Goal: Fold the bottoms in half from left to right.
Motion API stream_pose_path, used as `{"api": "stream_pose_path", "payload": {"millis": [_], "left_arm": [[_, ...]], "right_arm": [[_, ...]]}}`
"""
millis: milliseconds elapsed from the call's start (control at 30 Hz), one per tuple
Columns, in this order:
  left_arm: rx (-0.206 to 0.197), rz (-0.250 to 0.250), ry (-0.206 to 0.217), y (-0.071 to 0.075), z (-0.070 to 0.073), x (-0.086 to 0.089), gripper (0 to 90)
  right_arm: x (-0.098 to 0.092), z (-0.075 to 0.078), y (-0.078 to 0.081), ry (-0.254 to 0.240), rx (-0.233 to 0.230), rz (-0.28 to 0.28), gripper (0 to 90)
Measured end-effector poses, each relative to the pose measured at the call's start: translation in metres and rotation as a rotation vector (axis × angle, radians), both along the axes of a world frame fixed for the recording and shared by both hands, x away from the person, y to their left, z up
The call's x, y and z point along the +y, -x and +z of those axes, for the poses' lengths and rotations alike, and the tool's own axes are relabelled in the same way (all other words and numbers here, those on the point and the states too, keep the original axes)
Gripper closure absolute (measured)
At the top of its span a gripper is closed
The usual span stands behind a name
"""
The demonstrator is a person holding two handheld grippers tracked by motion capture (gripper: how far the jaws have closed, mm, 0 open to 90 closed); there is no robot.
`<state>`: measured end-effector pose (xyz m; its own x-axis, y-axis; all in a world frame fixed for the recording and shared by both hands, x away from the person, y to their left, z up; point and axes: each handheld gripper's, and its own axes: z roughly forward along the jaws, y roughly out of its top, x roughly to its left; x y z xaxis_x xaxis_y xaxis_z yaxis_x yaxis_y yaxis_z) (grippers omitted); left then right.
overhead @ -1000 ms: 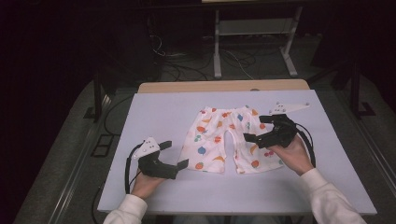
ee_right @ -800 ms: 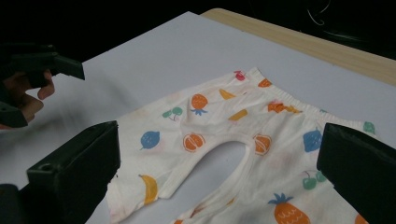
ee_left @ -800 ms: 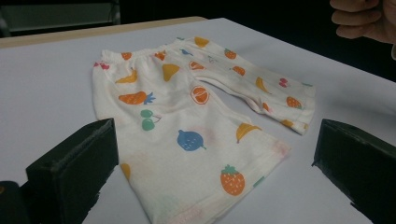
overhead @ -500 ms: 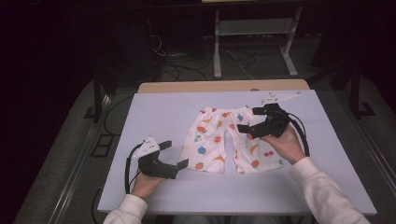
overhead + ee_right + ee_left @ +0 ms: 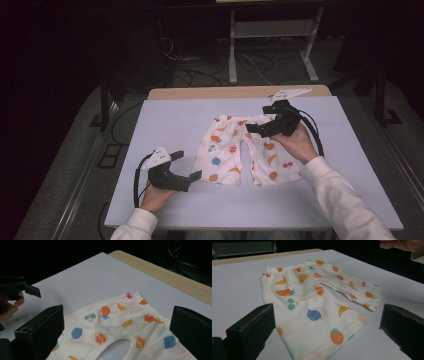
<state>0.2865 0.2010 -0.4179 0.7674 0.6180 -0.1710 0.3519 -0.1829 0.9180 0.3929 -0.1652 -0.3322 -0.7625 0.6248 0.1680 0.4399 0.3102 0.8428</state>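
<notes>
White child's shorts printed with coloured fruit lie flat in the middle of the table, waistband at the far side, legs toward me. My left gripper rests low near the table's front left, just left of the left leg hem, jaws open and empty. The left gripper view looks along the shorts between its wide-apart jaws. My right gripper hovers above the waistband's right part, open, holding nothing. In the right gripper view, the waistband and crotch of the shorts lie below.
The shorts lie on a pale lavender table with a wooden strip along its far edge. Beyond it are a dark floor, cables and a white stand's legs. Bare tabletop lies left and right of the shorts.
My right gripper has moved away from the shorts' right leg, up and toward the far side, and now hangs over the waistband. The left gripper has stayed put.
</notes>
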Motion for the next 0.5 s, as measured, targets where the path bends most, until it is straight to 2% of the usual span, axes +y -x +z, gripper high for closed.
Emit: {"api": "stream_pose_path", "payload": {"millis": [500], "left_arm": [[-0.003, -0.003, 0.001, 0.0, 0.0, 0.001, 0.0]], "right_arm": [[0.03, 0.004, -0.024, 0.023, -0.004, 0.03, 0.0]]}}
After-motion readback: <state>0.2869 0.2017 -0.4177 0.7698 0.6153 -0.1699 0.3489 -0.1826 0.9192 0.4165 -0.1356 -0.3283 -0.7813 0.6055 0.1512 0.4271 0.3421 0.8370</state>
